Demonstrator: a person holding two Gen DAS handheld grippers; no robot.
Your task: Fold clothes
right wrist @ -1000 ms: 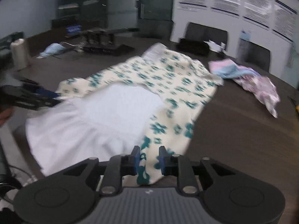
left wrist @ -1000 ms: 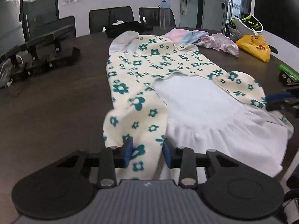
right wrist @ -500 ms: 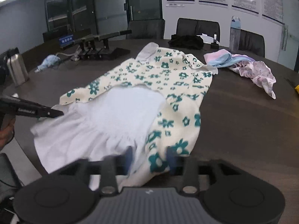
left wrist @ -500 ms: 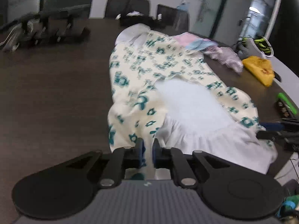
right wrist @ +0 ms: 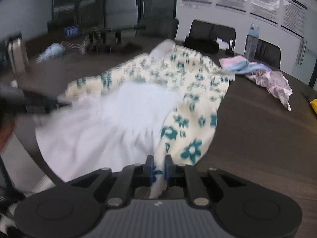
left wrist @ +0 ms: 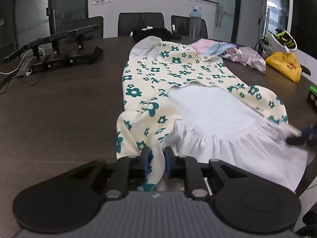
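On table: floral dress lies flat on dark table, collar at far end, white lining up at near end.
L gripper: pinching near-left floral hem corner, cloth btwn blue pads.
R gripper: pinching near-right hem corner; view blurred.
Far right: pink/blue clothes pile, yellow bag.

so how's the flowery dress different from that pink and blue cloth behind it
The flowery dress is spread out long and flat down the table; the pink and blue cloth lies bunched in a small heap. The dress is cream with teal flowers and a white skirt part; the cloth is plain pastel. The left gripper and right gripper each pinch the dress at its near end; nothing holds the cloth. Both rest on the same dark table.
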